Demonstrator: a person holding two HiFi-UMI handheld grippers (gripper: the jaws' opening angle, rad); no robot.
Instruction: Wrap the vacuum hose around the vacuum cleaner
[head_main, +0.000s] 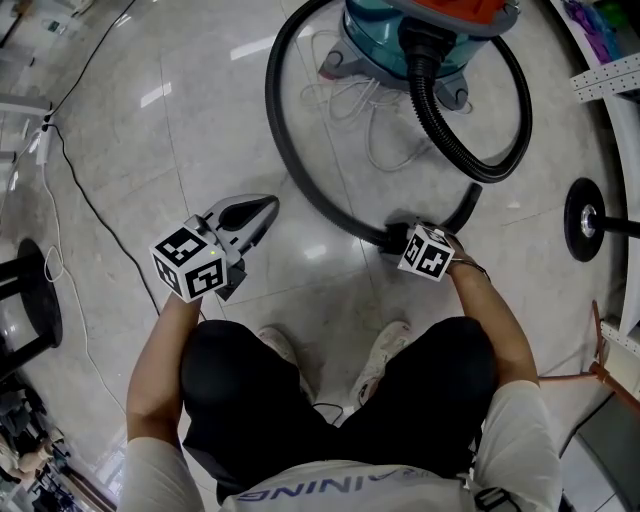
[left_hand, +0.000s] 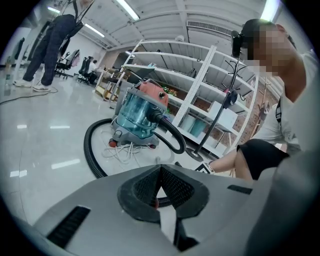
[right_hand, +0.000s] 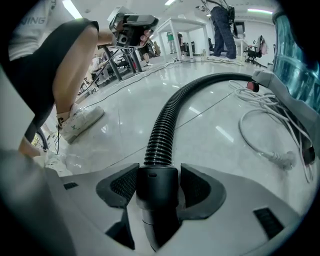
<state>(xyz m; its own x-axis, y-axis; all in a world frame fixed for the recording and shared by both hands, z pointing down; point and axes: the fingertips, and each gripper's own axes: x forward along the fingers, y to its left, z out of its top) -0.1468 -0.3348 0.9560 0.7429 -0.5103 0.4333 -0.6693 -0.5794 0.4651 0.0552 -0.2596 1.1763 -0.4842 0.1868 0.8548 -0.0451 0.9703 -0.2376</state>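
The vacuum cleaner (head_main: 400, 35), teal with an orange top, stands on the floor at the top of the head view, and shows in the left gripper view (left_hand: 140, 115). Its black ribbed hose (head_main: 285, 150) leaves the front port, loops round the body and runs down to me. My right gripper (head_main: 402, 237) is shut on the hose's smooth end cuff (right_hand: 157, 187) just above the floor, with the ribbed hose (right_hand: 167, 125) leading away from it. My left gripper (head_main: 263, 212) hovers to the left of the hose, shut and holding nothing (left_hand: 160, 172).
A white power cord (head_main: 365, 110) lies tangled in front of the vacuum. A stand's round black base (head_main: 585, 218) and white shelving (head_main: 610, 75) are at the right. A thin black cable (head_main: 90, 200) and a dark stool (head_main: 25, 300) are at the left. My shoes (head_main: 385, 350) are just below the grippers.
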